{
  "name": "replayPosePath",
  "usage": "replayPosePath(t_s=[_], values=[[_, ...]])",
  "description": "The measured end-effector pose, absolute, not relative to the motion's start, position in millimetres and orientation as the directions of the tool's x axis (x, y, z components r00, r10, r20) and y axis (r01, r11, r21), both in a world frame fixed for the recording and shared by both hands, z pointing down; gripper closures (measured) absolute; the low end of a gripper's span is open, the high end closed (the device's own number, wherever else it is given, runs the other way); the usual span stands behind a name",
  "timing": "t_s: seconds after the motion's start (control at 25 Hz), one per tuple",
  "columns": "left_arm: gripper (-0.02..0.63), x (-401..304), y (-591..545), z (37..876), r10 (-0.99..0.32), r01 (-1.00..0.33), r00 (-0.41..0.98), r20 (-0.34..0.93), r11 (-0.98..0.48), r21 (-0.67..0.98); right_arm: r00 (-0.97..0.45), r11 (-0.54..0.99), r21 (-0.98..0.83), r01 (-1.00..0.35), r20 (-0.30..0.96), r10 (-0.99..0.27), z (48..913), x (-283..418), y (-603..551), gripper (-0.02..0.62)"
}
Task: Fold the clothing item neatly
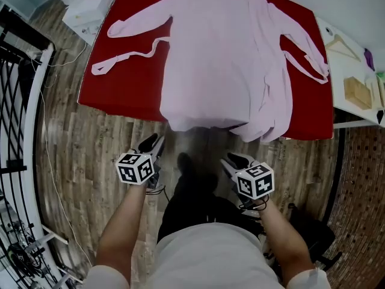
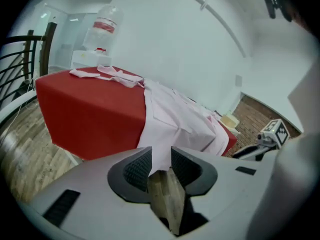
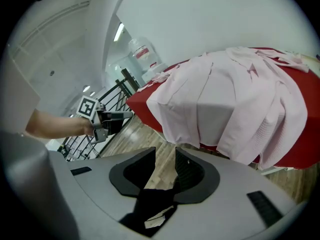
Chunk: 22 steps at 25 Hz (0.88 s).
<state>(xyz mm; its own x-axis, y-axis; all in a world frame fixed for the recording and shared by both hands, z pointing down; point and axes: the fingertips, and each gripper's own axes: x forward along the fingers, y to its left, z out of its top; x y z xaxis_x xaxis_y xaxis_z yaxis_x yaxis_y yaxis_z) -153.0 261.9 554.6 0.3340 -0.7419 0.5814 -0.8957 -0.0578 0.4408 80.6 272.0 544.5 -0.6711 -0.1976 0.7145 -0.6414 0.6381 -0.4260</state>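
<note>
Red table; pink robe spread across.

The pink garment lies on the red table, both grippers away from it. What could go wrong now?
1. The pink garment hangs over the near edge of the red table; a pull this way might slide it to the floor.
2. Its loose belt lies at the left and could get trapped in a fold.
3. Its right side is bunched; creases may be folded in.

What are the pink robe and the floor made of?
The pink robe looks like soft, matte cloth, maybe cotton: it drapes and creases over the edge of the red table. The floor looks like wood planks, or wood-look laminate: grain and board seams show.
</note>
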Motion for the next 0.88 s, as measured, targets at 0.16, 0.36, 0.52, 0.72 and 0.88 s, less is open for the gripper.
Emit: replayPosePath(t_s=[0.16,0.36,0.52,0.72,0.88], values=[[0.499,-169.8,209.7,543.1,-0.752,-0.906,0.308,0.582,-0.046,0.42,-0.663,0.623,-0.41,-0.666,0.709,-0.242,533.1,73.2,255.0,0.491],[0.489,-179.8,160.9,543.8,-0.727,-0.923,0.295,0.62,-0.048,0.382,-0.653,0.606,-0.393,-0.692,0.699,-0.292,519.1,55.8,239.2,0.492],[0.483,-179.5,142.2,557.3,-0.674,-0.923,0.305,0.673,-0.036,0.382,-0.643,0.605,-0.367,-0.707,0.69,-0.333,505.8,45.9,227.0,0.492],[0.493,-179.5,138.8,561.0,-0.635,-0.927,0.31,0.707,-0.038,0.372,-0.637,0.592,-0.357,-0.723,0.676,-0.37,495.7,39.8,212.1,0.492],[0.598,-173.9,143.0,550.7,-0.654,-0.898,0.366,0.662,-0.063,0.435,-0.635,0.579,-0.358,-0.732,0.666,-0.391,491.7,37.5,205.7,0.492]])
